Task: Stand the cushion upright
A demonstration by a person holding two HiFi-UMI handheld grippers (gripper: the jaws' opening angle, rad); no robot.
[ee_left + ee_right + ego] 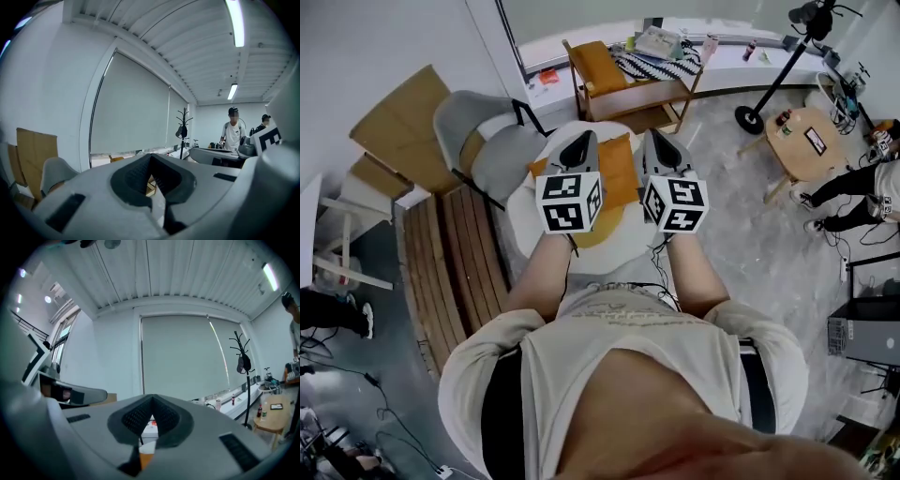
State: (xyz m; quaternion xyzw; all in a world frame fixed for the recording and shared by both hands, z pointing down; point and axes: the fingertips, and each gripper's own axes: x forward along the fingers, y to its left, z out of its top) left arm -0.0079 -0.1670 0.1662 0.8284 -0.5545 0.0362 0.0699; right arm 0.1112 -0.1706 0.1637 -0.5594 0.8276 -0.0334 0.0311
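Observation:
The orange cushion (617, 171) lies far below on a white round seat (630, 242), showing between my two grippers in the head view. Both grippers are held high, close to the head camera, side by side and pointing away from me. The left gripper (578, 142) is shut with nothing in it; in its own view the jaws (151, 157) meet against the far window blind. The right gripper (657, 140) is also shut and empty, its tips (152, 399) closed in front of the wall. A sliver of orange (146, 458) shows under the right jaws. Neither gripper touches the cushion.
A grey chair (483, 141) and a slatted wooden bench (455, 253) stand left of the seat, with cardboard (398, 122) behind. A wooden armchair (628, 84) is beyond. A round wooden side table (806, 141), a stand's base (750, 118) and a seated person's legs (853, 192) are at the right.

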